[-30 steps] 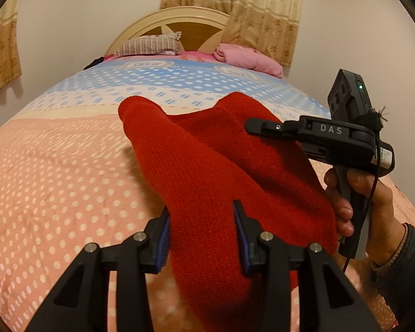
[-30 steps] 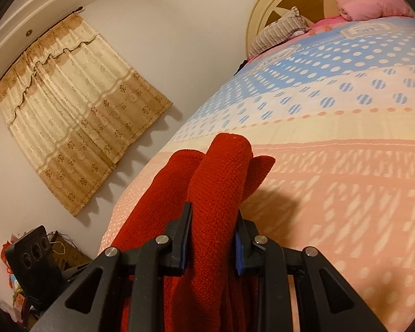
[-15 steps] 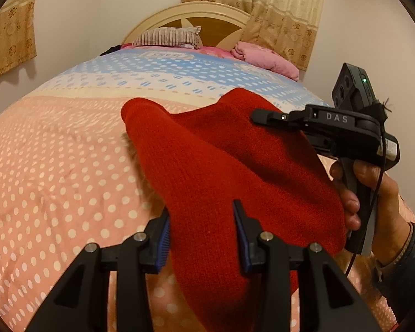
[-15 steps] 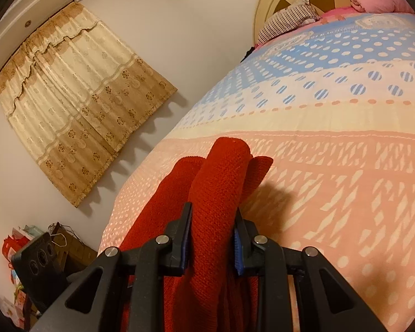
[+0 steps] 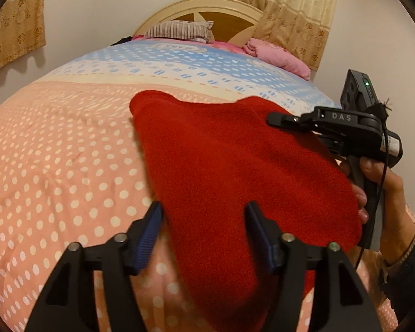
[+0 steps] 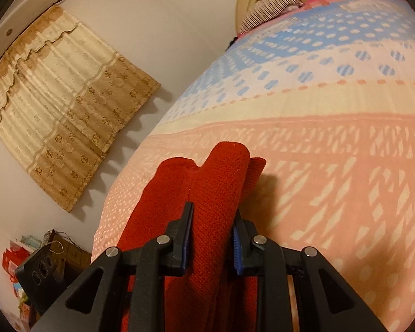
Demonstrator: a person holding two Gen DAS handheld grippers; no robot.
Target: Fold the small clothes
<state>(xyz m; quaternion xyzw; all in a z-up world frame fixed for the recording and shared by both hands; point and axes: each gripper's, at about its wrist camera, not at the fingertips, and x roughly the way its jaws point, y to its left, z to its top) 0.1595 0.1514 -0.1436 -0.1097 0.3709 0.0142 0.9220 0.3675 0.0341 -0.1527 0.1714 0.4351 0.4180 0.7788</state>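
Observation:
A red knitted garment [image 5: 229, 171] lies folded over on the polka-dot bedspread [image 5: 58, 160]. My left gripper [image 5: 204, 227] has its jaws wide apart, with the near end of the garment between them and a gap at the left pad. My right gripper [image 6: 213, 235] is shut on a thick fold of the same red garment [image 6: 218, 182], which sticks out past its fingertips. In the left wrist view the right gripper [image 5: 279, 119] reaches in from the right over the garment's far edge, held by a hand [image 5: 384, 188].
A wooden headboard [image 5: 207, 16], a striped pillow [image 5: 179, 30] and a pink blanket [image 5: 279, 58] are at the far end of the bed. Curtains [image 6: 63, 102] hang on the wall. Boxes and clutter [image 6: 41, 260] stand on the floor beside the bed.
My left gripper's jaws have spread wider apart and let go of the garment. Both views have shifted slightly; the right gripper stays shut on the fold.

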